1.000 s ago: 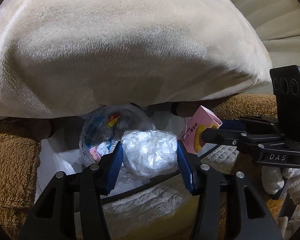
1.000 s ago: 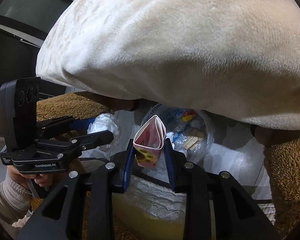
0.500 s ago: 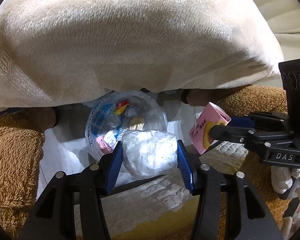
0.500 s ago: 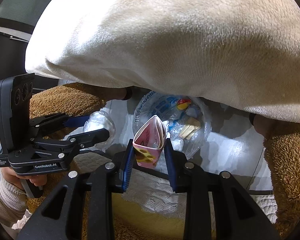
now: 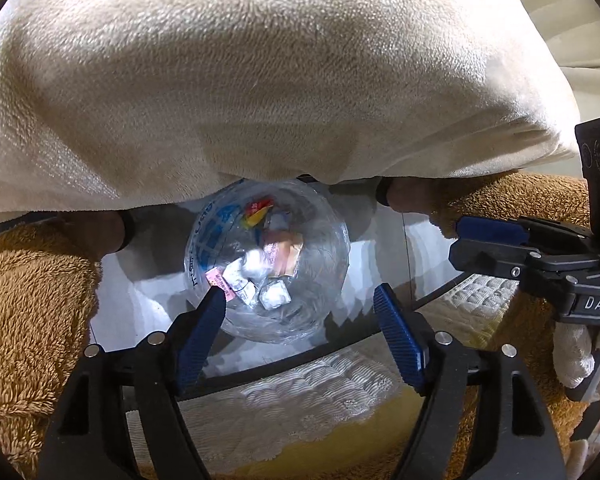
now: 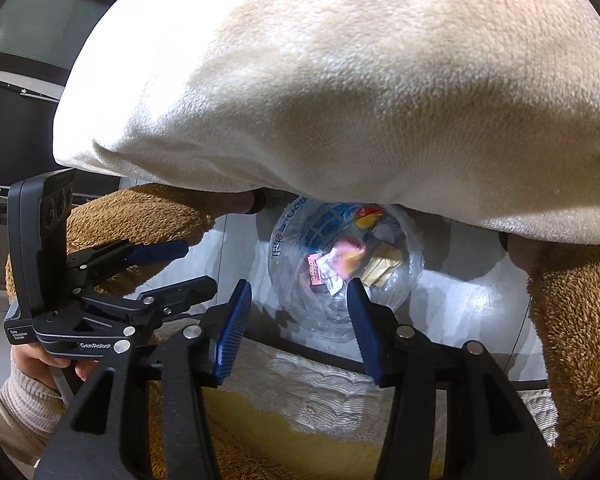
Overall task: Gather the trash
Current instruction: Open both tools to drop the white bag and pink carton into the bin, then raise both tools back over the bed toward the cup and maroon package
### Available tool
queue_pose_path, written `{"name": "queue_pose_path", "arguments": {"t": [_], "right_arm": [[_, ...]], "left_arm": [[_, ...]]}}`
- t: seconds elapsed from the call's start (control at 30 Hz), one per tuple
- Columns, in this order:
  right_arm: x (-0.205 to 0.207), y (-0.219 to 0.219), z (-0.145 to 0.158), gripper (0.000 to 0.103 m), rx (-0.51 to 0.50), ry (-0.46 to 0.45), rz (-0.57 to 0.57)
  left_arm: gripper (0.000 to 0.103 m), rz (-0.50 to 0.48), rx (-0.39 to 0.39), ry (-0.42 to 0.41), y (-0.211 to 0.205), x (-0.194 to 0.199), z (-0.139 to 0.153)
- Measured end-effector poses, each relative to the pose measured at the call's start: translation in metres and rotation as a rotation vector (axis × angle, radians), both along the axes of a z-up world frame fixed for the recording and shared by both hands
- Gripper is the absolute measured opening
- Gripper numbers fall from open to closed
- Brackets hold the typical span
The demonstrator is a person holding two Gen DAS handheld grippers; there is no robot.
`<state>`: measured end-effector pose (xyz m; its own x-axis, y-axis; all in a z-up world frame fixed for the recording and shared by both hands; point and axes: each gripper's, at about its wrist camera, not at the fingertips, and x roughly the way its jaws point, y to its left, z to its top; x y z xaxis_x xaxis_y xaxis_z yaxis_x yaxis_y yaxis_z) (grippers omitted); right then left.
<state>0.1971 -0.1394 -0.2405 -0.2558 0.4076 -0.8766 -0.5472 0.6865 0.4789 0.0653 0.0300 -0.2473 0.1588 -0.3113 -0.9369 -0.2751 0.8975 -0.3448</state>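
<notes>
Both my claws are opening with nothing between them: left gripper (image 5: 300, 320), right gripper (image 6: 298, 314). Below and ahead, the trash bag (image 5: 324, 240) holds the pink carton (image 6: 350, 258) and wrappers; I see no loose trash left.

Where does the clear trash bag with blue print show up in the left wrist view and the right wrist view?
Left wrist: clear trash bag at centre, just above the gripper fingers.
Right wrist: clear trash bag right of centre, under the blanket's edge.
Shared landmark: cream blanket overhanging it.
</notes>
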Motion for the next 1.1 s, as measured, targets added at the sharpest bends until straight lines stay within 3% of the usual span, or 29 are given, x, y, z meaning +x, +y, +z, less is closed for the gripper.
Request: {"name": "queue_pose_path", "arguments": {"t": [0.57, 0.77, 0.87, 1.07, 1.1], "right_arm": [[-0.008, -0.009, 0.032, 0.050, 0.069, -0.173, 0.041], [-0.013, -0.017, 0.058, 0.050, 0.125, -0.286, 0.028], [-0.013, -0.023, 0.076, 0.060, 0.164, -0.353, 0.013], [-0.004, -0.033, 0.111, 0.062, 0.225, -0.479, -0.016], [-0.002, -0.034, 0.117, 0.067, 0.231, -0.505, -0.017]], "left_arm": [[0.075, 0.018, 0.022, -0.088, 0.006, -0.005, 0.020], [0.075, 0.030, 0.001, -0.191, 0.006, -0.009, 0.046], [0.075, 0.029, 0.021, -0.253, 0.005, -0.010, 0.063], [0.075, -0.017, 0.059, -0.359, -0.001, -0.007, 0.097], [0.075, -0.028, 0.075, -0.382, -0.001, -0.006, 0.104]]}}
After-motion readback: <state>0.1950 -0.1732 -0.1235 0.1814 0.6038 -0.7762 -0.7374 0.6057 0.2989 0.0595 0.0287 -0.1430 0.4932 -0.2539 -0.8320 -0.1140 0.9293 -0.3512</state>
